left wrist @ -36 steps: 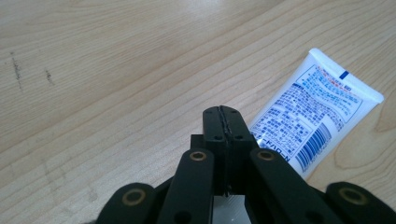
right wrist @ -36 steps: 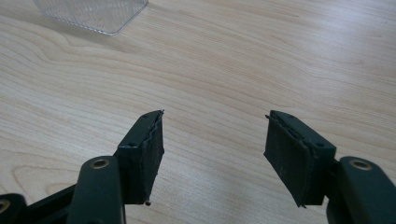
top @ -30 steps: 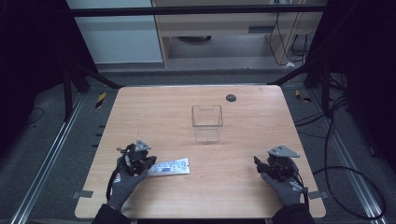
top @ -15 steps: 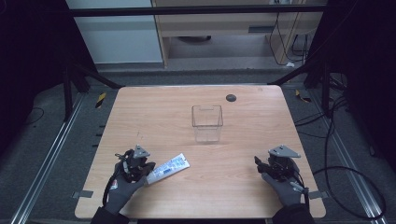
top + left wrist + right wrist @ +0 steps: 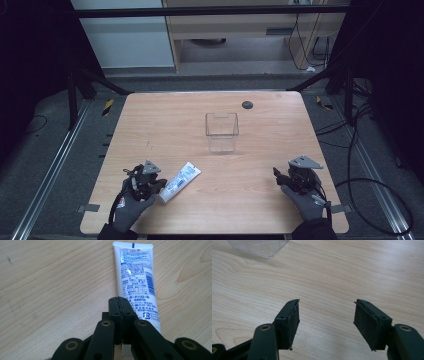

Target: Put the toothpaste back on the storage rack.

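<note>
Left hand-held gripper (image 5: pixel 122 305) clamped shut on the cap end of the toothpaste tube (image 5: pixel 136 280), lying near of the clear container (image 5: pixel 221 131). Right hand-held gripper (image 5: pixel 325 315) gaping, empty. Probably light, soft, slippery; best pinched across the stiff shoulder by the cap.

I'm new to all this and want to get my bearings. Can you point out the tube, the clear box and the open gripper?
tube (image 5: pixel 136 277), left gripper view, on its printed back.
clear box (image 5: pixel 222 132), high view, on its front wall.
right gripper (image 5: pixel 327 322), right gripper view, midway between its open jaws.
</note>
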Demonstrator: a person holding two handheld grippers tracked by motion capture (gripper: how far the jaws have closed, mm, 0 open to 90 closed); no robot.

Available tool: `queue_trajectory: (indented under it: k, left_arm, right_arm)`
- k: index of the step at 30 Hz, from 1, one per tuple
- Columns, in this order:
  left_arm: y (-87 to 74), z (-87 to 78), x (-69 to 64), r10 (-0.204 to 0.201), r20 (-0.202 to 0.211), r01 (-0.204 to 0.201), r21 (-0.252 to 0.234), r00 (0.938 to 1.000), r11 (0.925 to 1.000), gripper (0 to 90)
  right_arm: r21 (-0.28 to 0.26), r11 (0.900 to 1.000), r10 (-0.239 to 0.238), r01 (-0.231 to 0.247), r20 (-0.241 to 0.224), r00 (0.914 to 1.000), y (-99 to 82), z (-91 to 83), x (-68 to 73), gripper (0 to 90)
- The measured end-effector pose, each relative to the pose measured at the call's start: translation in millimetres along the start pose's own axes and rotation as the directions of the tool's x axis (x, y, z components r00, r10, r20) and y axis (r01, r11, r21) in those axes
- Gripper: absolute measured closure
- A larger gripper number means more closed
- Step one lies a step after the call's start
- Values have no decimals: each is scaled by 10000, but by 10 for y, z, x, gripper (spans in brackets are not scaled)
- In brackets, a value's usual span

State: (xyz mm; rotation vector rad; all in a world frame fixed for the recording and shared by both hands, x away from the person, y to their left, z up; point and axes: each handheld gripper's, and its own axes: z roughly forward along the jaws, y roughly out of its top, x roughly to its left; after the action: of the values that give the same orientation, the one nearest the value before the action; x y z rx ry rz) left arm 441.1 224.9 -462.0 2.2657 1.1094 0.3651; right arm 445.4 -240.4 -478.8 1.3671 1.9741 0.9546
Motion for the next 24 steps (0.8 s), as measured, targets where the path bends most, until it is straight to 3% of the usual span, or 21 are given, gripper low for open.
queue_trajectory:
  k: [6, 10, 18, 24]
  left_arm:
    - [39, -56, 47, -164, -182, 161, -188, 9997, 9997, 852]
    - [95, -131, 93, -293, -242, 282, -465, 9993, 9985, 777]
    - [265, -252, 91, -184, -132, 173, -836, 9997, 9963, 598]
    - [454, -264, 52, 114, -129, -123, -791, 9999, 9968, 482]
  right_arm:
    - [6, 10000, 8, -8, 29, 10000, 1, 0, -2, 367]
    - [1, 10000, 15, -15, 44, 10000, 2, 4, -11, 366]
    - [7, 10000, -36, 36, 123, 9999, 18, -6, 4, 357]
    - [32, 10000, -17, 17, 132, 9999, 31, -8, 13, 354]
